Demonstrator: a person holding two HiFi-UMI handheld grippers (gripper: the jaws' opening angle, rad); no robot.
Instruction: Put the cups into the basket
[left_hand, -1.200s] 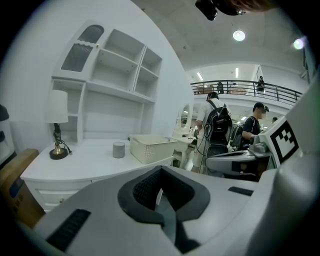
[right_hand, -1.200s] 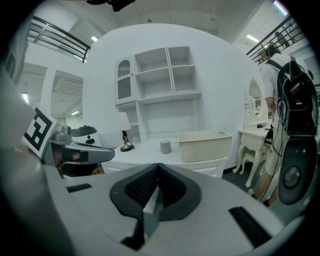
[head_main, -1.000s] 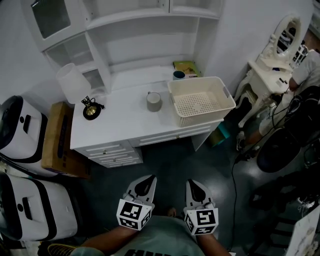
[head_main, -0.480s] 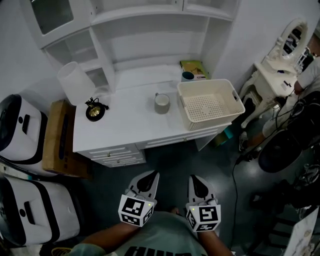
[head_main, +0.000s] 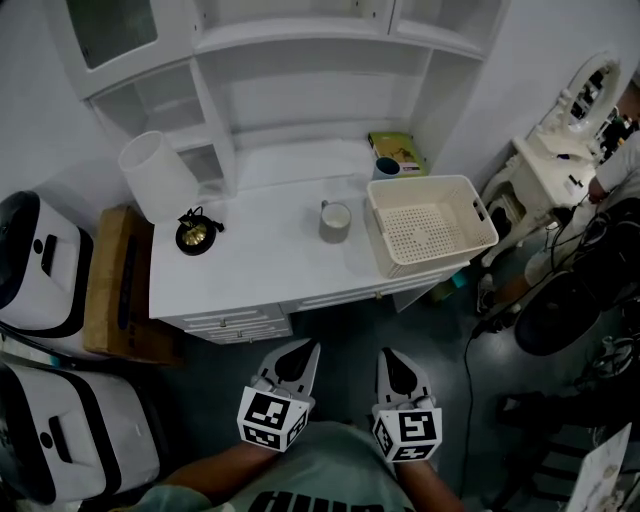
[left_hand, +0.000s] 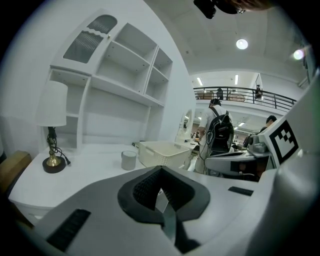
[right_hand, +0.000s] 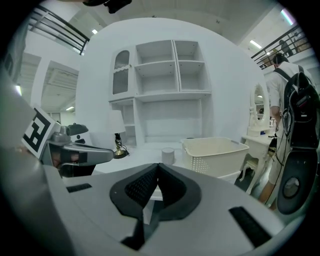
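No complete word or number is legible to me in any view. White letters on the person's grey-green shirt (head_main: 320, 480) are cut off by the head view's lower edge. The yellow-green booklet (head_main: 398, 152) at the back right corner of the white desk (head_main: 260, 270) bears print too small to read. The black-and-white square markers (head_main: 268, 420) carry patterns, not letters.

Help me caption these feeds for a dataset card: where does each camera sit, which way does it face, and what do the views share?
Head view: on the person's head, looking steeply down at the desk, cup and basket; forearms, left gripper and right gripper show.
Left gripper view: on the left gripper, looking along its shut jaws at the desk.
Right gripper view: likewise on the right gripper, jaws shut.
Shared: all see cup and basket.
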